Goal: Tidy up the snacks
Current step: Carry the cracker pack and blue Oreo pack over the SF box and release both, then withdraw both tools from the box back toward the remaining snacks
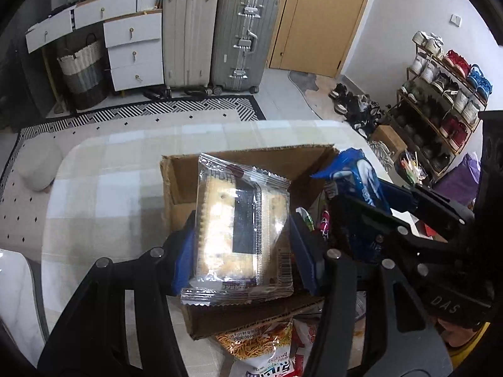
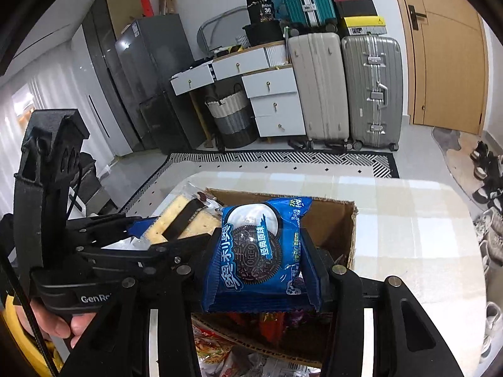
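My left gripper (image 1: 242,245) is shut on a clear pack of crackers (image 1: 239,229) and holds it over the open cardboard box (image 1: 182,182). My right gripper (image 2: 261,260) is shut on a blue Oreo pack (image 2: 257,251) and holds it above the same box (image 2: 339,220). The Oreo pack also shows in the left wrist view (image 1: 361,182), to the right of the crackers. The cracker pack shows in the right wrist view (image 2: 179,220), to the left of the Oreo pack. Several snack packets lie inside the box, mostly hidden.
The box stands on a table with a pale checked cloth (image 1: 103,188). Loose snack bags (image 1: 261,342) lie at the near side of the box. Suitcases (image 1: 217,31), a drawer unit (image 1: 132,50) and a shoe rack (image 1: 440,94) stand beyond.
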Tool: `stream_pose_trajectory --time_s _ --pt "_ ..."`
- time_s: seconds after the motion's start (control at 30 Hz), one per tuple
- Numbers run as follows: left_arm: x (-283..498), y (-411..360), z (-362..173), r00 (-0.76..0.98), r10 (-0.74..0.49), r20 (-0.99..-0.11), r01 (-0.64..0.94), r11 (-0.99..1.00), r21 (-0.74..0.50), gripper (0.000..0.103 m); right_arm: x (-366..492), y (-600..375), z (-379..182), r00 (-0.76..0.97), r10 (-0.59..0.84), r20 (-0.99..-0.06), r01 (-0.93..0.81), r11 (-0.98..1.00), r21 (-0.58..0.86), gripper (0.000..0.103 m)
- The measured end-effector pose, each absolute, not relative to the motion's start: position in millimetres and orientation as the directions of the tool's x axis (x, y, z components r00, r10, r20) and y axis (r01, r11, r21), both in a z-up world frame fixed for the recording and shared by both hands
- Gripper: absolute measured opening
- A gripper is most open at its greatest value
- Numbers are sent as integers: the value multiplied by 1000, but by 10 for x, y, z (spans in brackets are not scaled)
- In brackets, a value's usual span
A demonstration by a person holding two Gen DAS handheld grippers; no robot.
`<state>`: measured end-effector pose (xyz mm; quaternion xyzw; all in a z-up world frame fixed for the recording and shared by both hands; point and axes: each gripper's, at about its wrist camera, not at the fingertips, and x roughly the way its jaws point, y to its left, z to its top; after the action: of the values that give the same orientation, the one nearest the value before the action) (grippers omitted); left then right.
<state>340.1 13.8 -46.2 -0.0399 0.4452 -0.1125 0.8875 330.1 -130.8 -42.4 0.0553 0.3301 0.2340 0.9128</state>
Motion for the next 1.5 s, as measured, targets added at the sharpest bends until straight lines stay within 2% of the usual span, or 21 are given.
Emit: stream_pose_trajectory --time_s 0.6,1.0,1.2,1.43,1.5 --pt "3383 -86 -907 531 -232 -815 194 969 -150 52 3349 -1395 -639 643 483 -595 -341 876 342 46" --pt "3255 -80 -821 547 -211 -810 208 972 -113 55 3312 -1339 -638 620 496 -609 -339 868 362 46" --pt "3105 60 -753 560 -204 -803 199 974 -109 65 3304 -1302 -631 610 492 -621 -340 871 355 46" --pt "2823 181 -677 560 -215 -800 207 971 -116 66 3376 -1200 -702 577 497 -648 -349 868 354 46" --pt "2705 218 -617 572 -213 -792 205 972 -114 71 3374 -1189 -703 578 492 -650 -349 870 348 46"
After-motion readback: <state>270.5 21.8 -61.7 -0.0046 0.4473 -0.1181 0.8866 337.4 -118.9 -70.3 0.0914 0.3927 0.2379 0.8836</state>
